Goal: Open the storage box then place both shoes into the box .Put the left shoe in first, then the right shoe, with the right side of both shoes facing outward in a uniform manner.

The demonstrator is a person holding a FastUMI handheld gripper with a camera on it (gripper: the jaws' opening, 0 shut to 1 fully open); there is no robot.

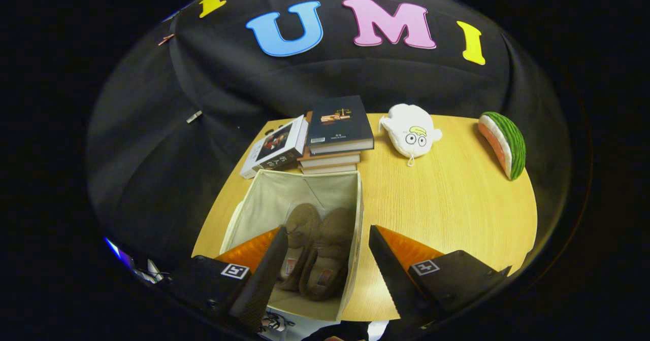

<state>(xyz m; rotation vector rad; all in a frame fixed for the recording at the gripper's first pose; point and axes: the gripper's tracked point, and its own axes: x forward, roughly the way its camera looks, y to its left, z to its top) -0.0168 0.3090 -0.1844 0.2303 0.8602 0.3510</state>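
The storage box (299, 219) is open, and 2 brown shoes sit inside it, side by side on the box floor. The left shoe (299, 244) lies nearer the left finger (264, 275), and the right shoe (330, 254) lies next to it, close to the box's right wall. Both shoes point the same way, with their toes toward the far side of the box. From what shows here, the job looks almost done or all done: the box is open and both shoes are in. I cannot tell for sure if the right side of each shoe faces outward the way the task wants, so that is the 1 thing left to check. The gripper (327, 260) hangs above the near end of the box with its 2 fingers spread wide apart and nothing held between them. The shoes show in the gap between the fingers, lower down inside the box. The right finger (391, 275) is over the yellow table (457, 214), just outside the box wall. Beyond the box sits a pile of books (330, 138). A white plush toy (411, 130) and a plush watermelon slice (502, 143) lie farther off on the table, well apart from the box.
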